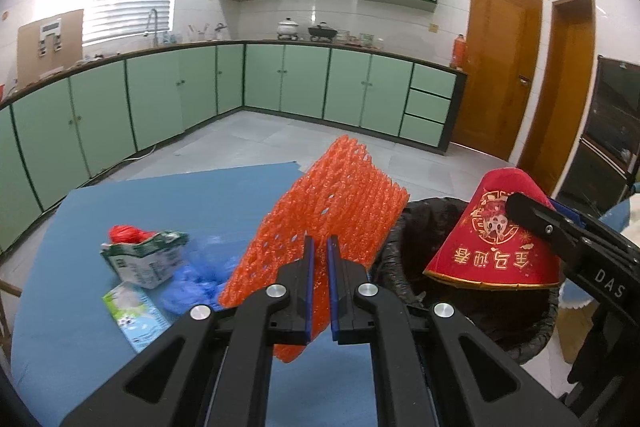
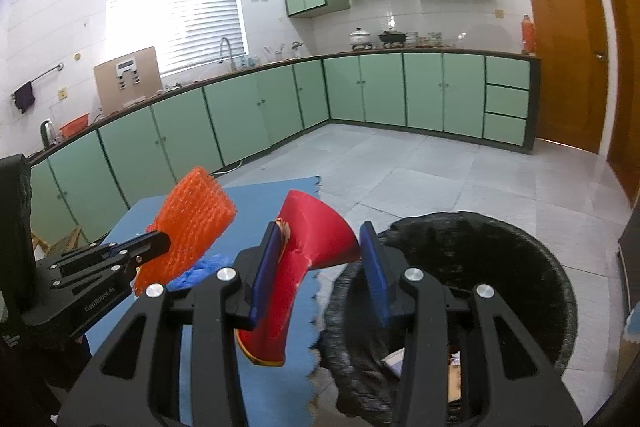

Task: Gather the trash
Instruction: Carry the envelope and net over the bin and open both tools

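- Net (image 1: 328,223): orange foam mesh, rough.
- Cup (image 1: 496,239): red glossy paper, gold print.
- Bin liner (image 2: 460,247): black crinkled plastic.
- Mat (image 1: 160,203): blue, matt.
- Tongs (image 1: 320,267): black matt plastic, shiny metal pins.

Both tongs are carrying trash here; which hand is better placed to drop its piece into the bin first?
Right, probably. The right tongs hold the red paper cone right at the rim of the black-lined bin. The left tongs grip the orange foam net over the blue mat, farther from the bin.
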The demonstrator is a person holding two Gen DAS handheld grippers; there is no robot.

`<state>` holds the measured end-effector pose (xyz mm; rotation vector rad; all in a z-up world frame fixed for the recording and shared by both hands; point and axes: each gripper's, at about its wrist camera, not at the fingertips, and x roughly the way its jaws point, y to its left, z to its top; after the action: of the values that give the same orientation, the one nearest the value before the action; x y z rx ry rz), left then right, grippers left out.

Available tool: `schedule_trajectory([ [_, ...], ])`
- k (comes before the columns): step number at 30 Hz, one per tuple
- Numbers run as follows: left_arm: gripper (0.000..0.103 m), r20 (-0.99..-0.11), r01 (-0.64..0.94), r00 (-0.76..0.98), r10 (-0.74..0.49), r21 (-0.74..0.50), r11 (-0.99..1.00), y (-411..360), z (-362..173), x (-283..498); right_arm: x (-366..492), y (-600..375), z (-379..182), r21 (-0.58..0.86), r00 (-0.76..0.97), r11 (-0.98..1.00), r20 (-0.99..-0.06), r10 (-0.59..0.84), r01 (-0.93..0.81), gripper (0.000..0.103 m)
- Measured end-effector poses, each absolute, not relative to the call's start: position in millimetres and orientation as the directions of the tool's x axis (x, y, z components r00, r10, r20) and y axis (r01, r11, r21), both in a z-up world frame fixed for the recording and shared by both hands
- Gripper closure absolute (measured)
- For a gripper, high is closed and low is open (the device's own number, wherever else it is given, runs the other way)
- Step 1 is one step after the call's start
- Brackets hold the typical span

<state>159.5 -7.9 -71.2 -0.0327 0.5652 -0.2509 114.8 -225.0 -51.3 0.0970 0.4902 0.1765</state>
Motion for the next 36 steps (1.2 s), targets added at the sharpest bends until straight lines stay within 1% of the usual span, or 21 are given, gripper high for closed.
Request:
schedule_trajectory([
  [8, 0.097, -0.518, 0.308, 0.796, -0.313, -0.098, 0.946, -58, -70, 174, 113, -270, -60, 0.127, 0.88, 0.99, -0.461, 0.113, -0.06, 0.064],
  [17, 0.097, -0.527, 0.389, 0.76, -0.38, -0.099, 0.916, -126, -85, 189, 124, -335, -90, 0.121, 0.865, 0.991, -0.502, 0.016, 0.051, 0.064],
  [24, 0.097, -0.555, 0.432, 0.723, -0.411, -0.1, 0.896, -173, -105, 202, 139, -374, -122, 0.108, 0.836, 0.989, -0.548, -0.023, 0.098, 0.063],
  [28, 0.097, -0.571, 0.447, 0.704, -0.423, -0.107, 0.888, -191, -115, 212, 146, -384, -137, 0.113, 0.819, 0.987, -0.572, -0.029, 0.114, 0.061],
  [29, 0.096, -0.579, 0.455, 0.692, -0.431, -0.114, 0.883, -196, -118, 215, 146, -386, -141, 0.114, 0.814, 0.986, -0.581, -0.031, 0.119, 0.054],
  [30, 0.094, -0.59, 0.463, 0.676, -0.441, -0.125, 0.878, -200, -121, 219, 146, -388, -145, 0.11, 0.808, 0.985, -0.587, -0.04, 0.129, 0.045],
  [32, 0.083, -0.603, 0.465, 0.658, -0.451, -0.145, 0.873, -204, -123, 226, 145, -392, -150, 0.106, 0.804, 0.983, -0.591, -0.056, 0.147, 0.043],
  [33, 0.067, -0.609, 0.465, 0.651, -0.453, -0.153, 0.872, -204, -125, 228, 144, -394, -152, 0.106, 0.802, 0.983, -0.594, -0.061, 0.152, 0.04],
  [34, 0.058, -0.61, 0.464, 0.648, -0.456, -0.159, 0.871, -205, -125, 229, 141, -395, -154, 0.101, 0.8, 0.981, -0.595, -0.073, 0.165, 0.033],
  [35, 0.054, -0.607, 0.464, 0.647, -0.461, -0.166, 0.87, -204, -126, 228, 139, -395, -155, 0.096, 0.801, 0.98, -0.593, -0.087, 0.177, 0.027],
  [36, 0.05, -0.606, 0.465, 0.645, -0.465, -0.172, 0.869, -202, -126, 227, 134, -395, -155, 0.088, 0.802, 0.978, -0.588, -0.104, 0.191, 0.023],
])
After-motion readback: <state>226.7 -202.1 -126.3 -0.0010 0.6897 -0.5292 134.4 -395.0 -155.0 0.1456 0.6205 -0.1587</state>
